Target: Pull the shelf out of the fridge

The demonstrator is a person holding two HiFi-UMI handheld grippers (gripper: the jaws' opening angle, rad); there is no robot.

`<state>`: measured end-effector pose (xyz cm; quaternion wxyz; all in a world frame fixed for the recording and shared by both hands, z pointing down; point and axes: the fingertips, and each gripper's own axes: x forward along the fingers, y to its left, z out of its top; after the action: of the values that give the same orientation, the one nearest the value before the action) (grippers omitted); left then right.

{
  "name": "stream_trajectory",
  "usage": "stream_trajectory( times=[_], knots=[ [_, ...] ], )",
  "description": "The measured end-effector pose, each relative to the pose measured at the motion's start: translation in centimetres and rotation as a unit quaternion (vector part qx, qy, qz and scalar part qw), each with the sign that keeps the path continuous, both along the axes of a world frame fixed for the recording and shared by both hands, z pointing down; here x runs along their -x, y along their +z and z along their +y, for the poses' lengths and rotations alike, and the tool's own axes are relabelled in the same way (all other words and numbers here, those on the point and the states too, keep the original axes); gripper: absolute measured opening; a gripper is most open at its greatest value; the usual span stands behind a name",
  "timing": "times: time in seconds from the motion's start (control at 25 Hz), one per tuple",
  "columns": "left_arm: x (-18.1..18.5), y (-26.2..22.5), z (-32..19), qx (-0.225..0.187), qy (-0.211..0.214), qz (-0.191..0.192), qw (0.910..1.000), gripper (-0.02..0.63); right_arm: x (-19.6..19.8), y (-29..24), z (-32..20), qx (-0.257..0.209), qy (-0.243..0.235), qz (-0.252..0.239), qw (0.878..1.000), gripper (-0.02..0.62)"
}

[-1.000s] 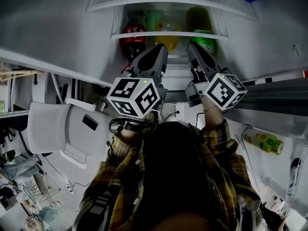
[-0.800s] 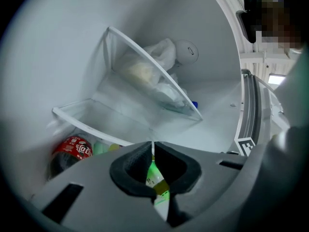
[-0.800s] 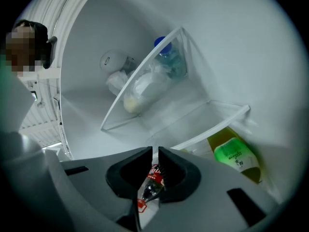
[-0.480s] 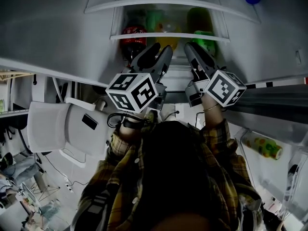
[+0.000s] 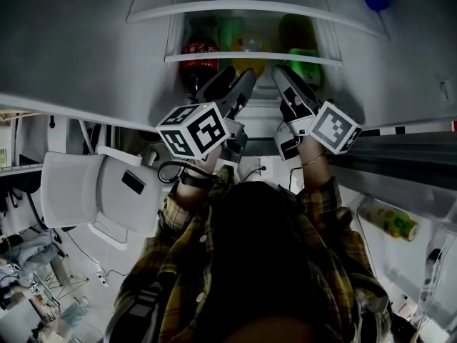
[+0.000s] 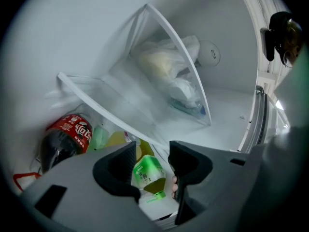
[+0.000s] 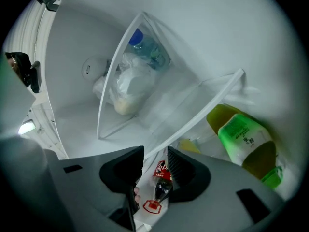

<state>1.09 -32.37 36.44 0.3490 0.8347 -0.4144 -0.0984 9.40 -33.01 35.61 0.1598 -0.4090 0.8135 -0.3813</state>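
The lower glass shelf with its white front rail crosses the open fridge, above a cola bottle and green bottles. Both grippers point level at that rail from just below it. My left gripper has just been opening and is open; in the left gripper view its jaws hold nothing, and the rail lies beyond them. My right gripper has also just been opening. It is open, with the rail running down toward the gap, untouched.
An upper shelf carries a white plastic bag and a blue-capped bottle. The fridge door's bin with a bottle is at the right. A white chair-like object stands at the left.
Both grippers' jaws went from shut to open. Both rolled a little, their marker cubes turning, and sank slightly in front of the lower shelf's rail.
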Motion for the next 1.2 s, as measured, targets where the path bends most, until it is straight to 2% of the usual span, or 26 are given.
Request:
stream_trajectory(
  times=[0.32, 0.68, 0.96, 1.2],
  knots=[
    [1.2, 0.8, -1.7, 0.030, -0.015, 0.050, 0.9982, 0.209, 0.3, 0.4, -1.8, 0.019, 0.007, -0.041, 0.999, 0.141],
    [1.5, 0.4, -4.7, 0.047, -0.031, 0.108, 0.9925, 0.209, -0.2, 1.4, -4.4, 0.050, 0.037, -0.089, 0.994, 0.141],
    [2.3, 0.7, -6.9, 0.060, -0.059, 0.126, 0.9885, 0.209, 0.0, 1.5, -6.4, 0.057, 0.048, -0.100, 0.992, 0.141],
    [2.7, 1.2, -8.2, 0.067, -0.073, 0.120, 0.9878, 0.209, 0.0, 1.6, -7.7, 0.064, 0.055, -0.112, 0.990, 0.141]
  ],
)
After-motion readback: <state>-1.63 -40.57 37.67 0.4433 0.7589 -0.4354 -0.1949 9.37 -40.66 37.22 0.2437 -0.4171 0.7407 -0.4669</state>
